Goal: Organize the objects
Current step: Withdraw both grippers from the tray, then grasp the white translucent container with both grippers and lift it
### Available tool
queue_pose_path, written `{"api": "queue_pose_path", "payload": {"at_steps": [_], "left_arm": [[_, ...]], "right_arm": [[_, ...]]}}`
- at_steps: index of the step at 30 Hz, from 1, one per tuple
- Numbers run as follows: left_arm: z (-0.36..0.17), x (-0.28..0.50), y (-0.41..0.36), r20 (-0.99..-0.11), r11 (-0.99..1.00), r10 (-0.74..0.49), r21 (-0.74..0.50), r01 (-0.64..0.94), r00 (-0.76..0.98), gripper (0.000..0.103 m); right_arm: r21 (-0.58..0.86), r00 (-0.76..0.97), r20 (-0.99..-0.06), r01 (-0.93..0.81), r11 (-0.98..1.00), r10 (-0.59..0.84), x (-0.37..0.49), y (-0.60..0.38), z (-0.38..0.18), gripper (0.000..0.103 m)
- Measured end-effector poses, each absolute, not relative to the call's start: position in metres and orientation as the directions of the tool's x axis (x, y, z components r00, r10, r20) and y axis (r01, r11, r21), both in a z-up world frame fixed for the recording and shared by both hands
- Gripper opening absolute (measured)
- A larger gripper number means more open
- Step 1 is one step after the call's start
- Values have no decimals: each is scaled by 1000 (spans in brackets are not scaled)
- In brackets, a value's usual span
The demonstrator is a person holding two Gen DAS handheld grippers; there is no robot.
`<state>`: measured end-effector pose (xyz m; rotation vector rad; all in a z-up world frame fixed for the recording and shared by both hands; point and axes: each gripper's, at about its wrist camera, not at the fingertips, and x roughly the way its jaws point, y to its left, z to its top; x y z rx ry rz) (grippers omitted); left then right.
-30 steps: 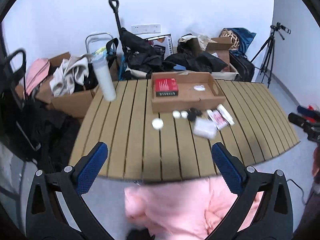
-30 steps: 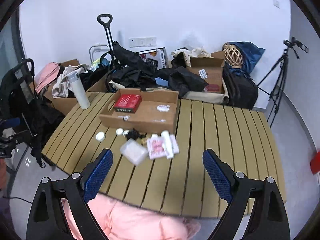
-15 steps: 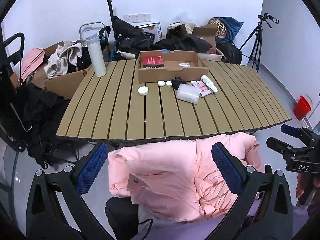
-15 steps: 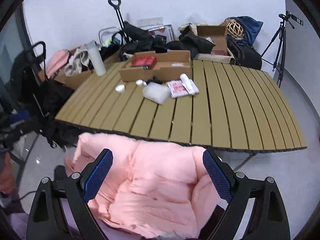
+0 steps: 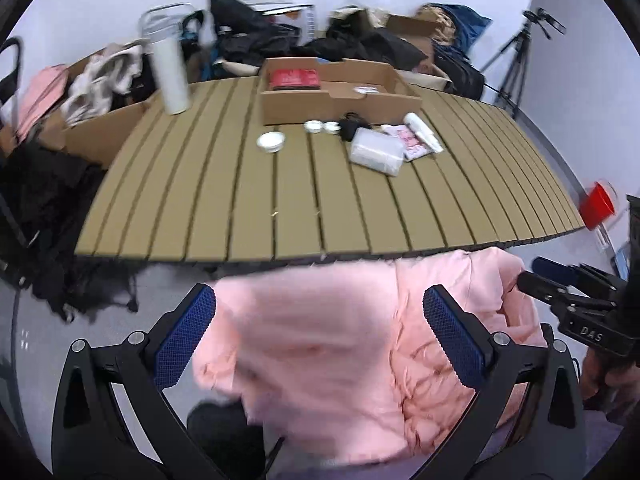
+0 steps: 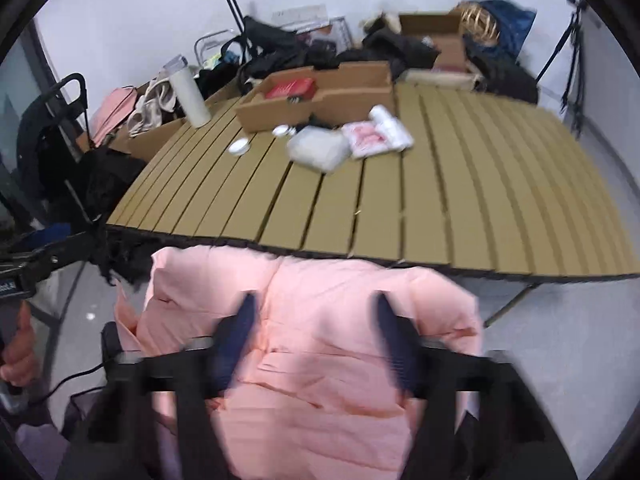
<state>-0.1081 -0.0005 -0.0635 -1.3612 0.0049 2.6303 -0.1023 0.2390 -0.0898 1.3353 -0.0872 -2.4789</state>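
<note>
A pink puffer jacket (image 5: 340, 320) lies bunched below the near edge of the slatted table (image 5: 280, 208). My left gripper (image 5: 320, 336) hangs open over it, blue pads wide apart. My right gripper (image 6: 316, 332) is also over the jacket (image 6: 312, 288). Its jaws are closing, blurred, with a fold of jacket between them and a gap still showing. In the left wrist view the right gripper (image 5: 530, 274) touches the jacket's right edge. On the table stand a cardboard box (image 5: 336, 100) holding a red box (image 5: 294, 78), a clear container (image 5: 376, 154), a round lid (image 5: 271, 141) and a pink packet (image 5: 412, 142).
A white bottle (image 5: 172, 76) stands at the table's far left. Bags, clothes and cartons crowd the wall behind. A tripod (image 5: 520, 52) and a red bucket (image 5: 600, 204) are on the right. Black bags lie on the floor to the left. A person's hand (image 6: 16, 356) shows at the edge.
Both grippers have sunk toward the pink jacket, which now fills the lower part of both views. The right gripper's fingers have drawn much closer together; the left's stay wide.
</note>
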Motion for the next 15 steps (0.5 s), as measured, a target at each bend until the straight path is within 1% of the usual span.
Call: {"api": "queue_pose_path", "payload": {"at_steps": [4, 6, 9, 11, 12, 13, 14, 15], "left_arm": [[-61, -158, 13, -777, -972, 179, -44, -231, -604, 103], [-63, -192, 22, -759, -953, 247, -79, -293, -602, 103], [-77, -246, 35, -734, -916, 355, -150, -371, -579, 103], [-92, -276, 45, -744, -904, 379, -170, -392, -551, 99], [-102, -294, 52, -749, -892, 401, -189, -410, -528, 91], [-110, -304, 56, -752, -887, 412, -202, -415, -515, 79], [-120, -318, 61, -759, -879, 427, -222, -421, -491, 73], [-132, -330, 64, -769, -874, 438, -243, -421, -465, 62]], "right_arm": [[238, -529, -779, 248, -939, -337, -142, 238, -93, 50], [291, -534, -759, 233, -928, -372, -173, 238, -96, 50], [380, -492, -763, 184, -906, -420, -219, 235, -113, 50], [417, -453, -770, 177, -892, -450, -249, 232, -124, 50], [430, -446, -769, 169, -887, -457, -264, 231, -129, 50], [442, -445, -769, 148, -885, -459, -280, 231, -136, 50], [451, -444, -770, 127, -883, -457, -292, 231, -141, 50], [467, -438, -770, 108, -877, -464, -309, 230, -149, 50]]}}
